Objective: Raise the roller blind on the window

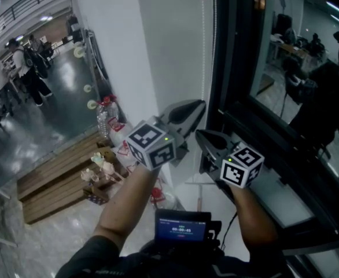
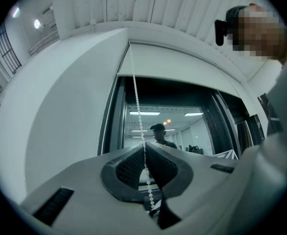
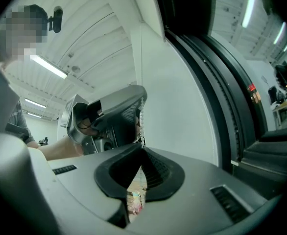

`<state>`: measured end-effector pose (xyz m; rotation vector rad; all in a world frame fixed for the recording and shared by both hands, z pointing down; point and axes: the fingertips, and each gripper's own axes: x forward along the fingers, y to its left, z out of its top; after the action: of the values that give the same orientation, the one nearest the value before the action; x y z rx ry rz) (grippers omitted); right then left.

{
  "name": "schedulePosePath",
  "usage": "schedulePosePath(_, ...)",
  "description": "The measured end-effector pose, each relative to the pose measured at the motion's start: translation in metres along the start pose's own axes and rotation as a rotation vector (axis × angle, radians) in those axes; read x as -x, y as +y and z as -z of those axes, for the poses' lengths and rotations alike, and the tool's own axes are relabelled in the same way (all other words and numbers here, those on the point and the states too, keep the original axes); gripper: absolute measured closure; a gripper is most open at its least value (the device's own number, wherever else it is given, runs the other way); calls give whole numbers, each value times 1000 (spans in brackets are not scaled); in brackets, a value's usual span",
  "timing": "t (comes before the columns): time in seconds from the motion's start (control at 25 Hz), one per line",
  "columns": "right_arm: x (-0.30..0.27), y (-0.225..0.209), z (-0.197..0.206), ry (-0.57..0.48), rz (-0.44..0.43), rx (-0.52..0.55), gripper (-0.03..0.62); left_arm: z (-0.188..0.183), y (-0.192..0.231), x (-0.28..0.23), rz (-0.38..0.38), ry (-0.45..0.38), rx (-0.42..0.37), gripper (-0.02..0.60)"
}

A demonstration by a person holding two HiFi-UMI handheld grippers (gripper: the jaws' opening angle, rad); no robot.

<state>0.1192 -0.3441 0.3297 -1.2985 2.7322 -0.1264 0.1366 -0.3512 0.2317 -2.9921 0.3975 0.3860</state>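
Head view: left gripper is held higher, right gripper just below it and slightly nearer the dark window frame. Both sets of tips are at the thin bead chain, which hangs straight down along the edge of the white wall. Floor with stacked bottles far below on the left. Left gripper view: jaws closed on the bead chain, pads pinching it at the tips. The chain rises from there to the left end of the roller blind, which sits as a white band across the top of the window, and a loose run of beads trails below the pads. Dark glass under the blind, reflecting a lit room. Right gripper view: jaws drawn together, tips meeting on the same chain. The left gripper is directly above, close but not touching, with a short stretch of beads showing between the two.
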Motion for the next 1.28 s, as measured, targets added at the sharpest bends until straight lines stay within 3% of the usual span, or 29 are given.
schedulePosePath(0.2, 2, -7, 14, 22, 13, -28, 588, 15, 1, 4, -4, -1, 33, 578)
schedulePosePath(0.8, 3, -9, 24, 44, 15, -29, 588, 26, -4, 3, -1, 19, 8, 578)
schedulePosePath(0.96, 7, -6, 31, 108, 28, 3, 585, 27, -7, 7, 5, 9, 1, 578)
schedulePosePath(1.04, 11, -5, 40, 148, 55, 30, 553, 26, -8, 9, 3, 9, -12, 578)
schedulePosePath(1.16, 25, -6, 36, 107, 66, 8, 554, 27, -12, 11, 13, 15, -17, 578)
schedulePosePath(1.28, 39, -17, 5, 35, 89, 36, 521, 27, -13, 11, 19, 13, -16, 578)
